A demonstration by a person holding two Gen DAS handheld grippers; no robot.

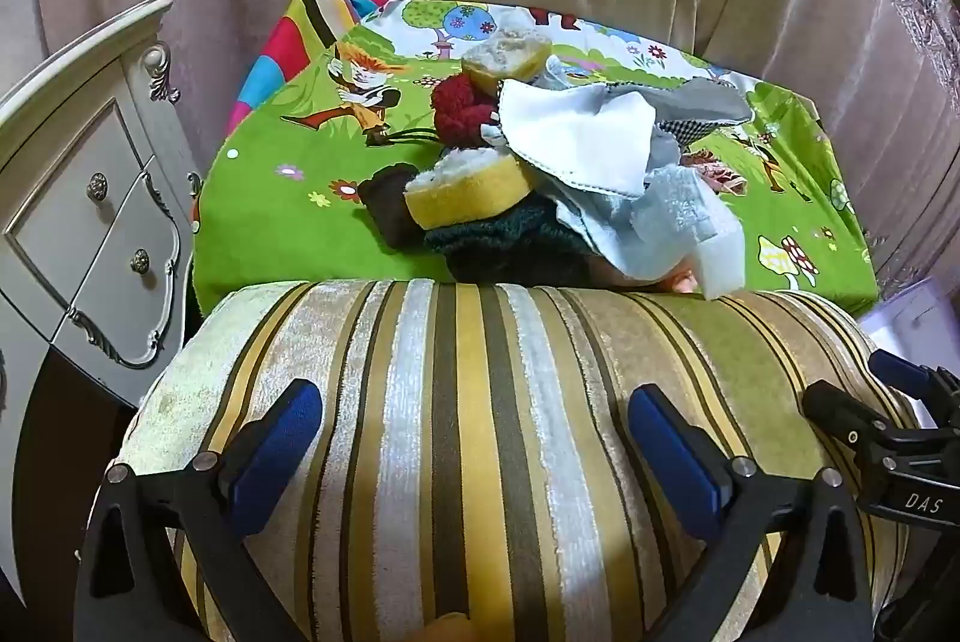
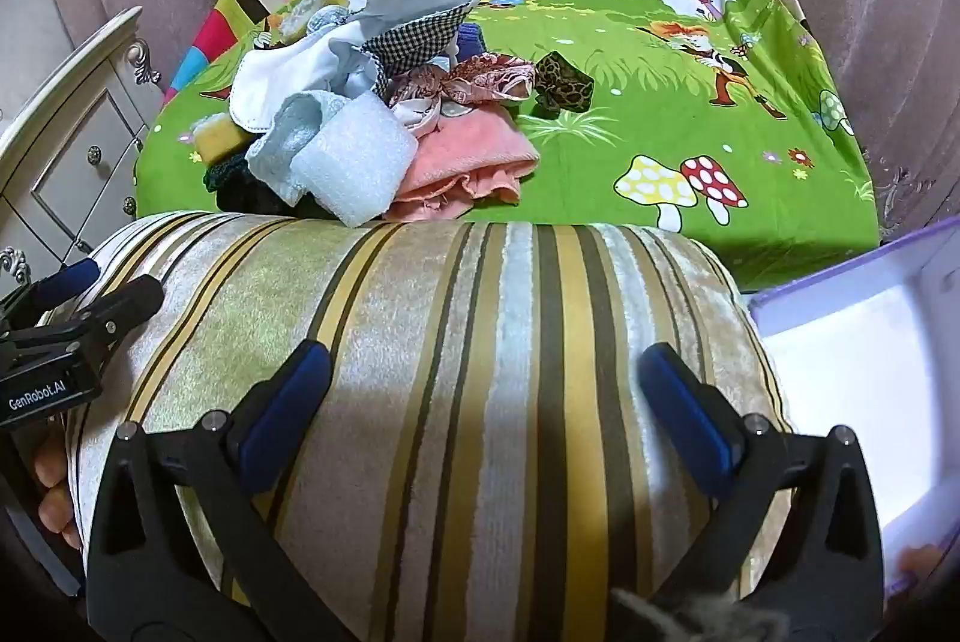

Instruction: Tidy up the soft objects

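both grippers hovering over the striped cushion (image 1: pixel 456 402)
left gripper (image 1: pixel 474 438) and right gripper (image 2: pixel 486 402) are gaping wide, holding nothing; soft pile (image 2: pixel 360 114) is lying beyond.

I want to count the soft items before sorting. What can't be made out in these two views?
- Dark knit items: left wrist view, lower part hidden behind the striped cushion.
- Pink cloth: right wrist view, near edge behind the cushion.
- Purple-rimmed box: cut off by the frame edge.
- Pile's underside: overlapping cloths hide it.

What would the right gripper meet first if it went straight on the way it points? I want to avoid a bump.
Most likely the striped velvet cushion: the right gripper is open, angled down over it. The pile of soft cloths and sponges lies beyond, though depth is unclear.
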